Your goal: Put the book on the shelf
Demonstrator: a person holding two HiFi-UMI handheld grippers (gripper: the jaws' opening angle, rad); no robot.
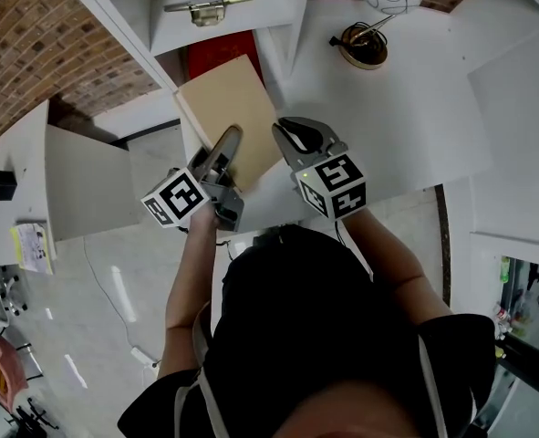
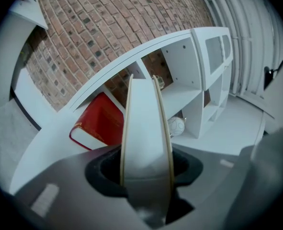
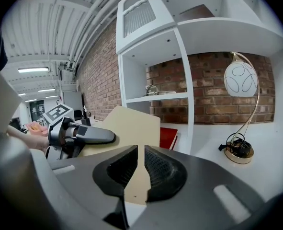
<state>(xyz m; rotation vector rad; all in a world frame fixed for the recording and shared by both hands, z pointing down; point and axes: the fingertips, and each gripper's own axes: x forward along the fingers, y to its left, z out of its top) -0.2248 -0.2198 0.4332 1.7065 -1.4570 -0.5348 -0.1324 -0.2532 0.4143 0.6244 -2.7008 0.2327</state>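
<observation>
Head view shows the white, flat-panelled shelf straight ahead, with a glossy red book already in its low bay. The book, tan, matte and stiff-covered, is held tilted just before that bay, probably for sliding in. The left gripper clamps its full thickness. The right gripper, nearly closed, pinches a thin cover edge, seemingly to steady it.

1. The book is being held at the person's 12 o'clock, before the shelf.
2. The left gripper is clamping its 7 o'clock edge and the right gripper its 4 o'clock edge.
3. A second book is lying in the shelf compartment behind it, at 12 o'clock.
4. A latch is resting on the board beyond.
5. A lamp is standing on the table at 2 o'clock, right of the shelf.
</observation>
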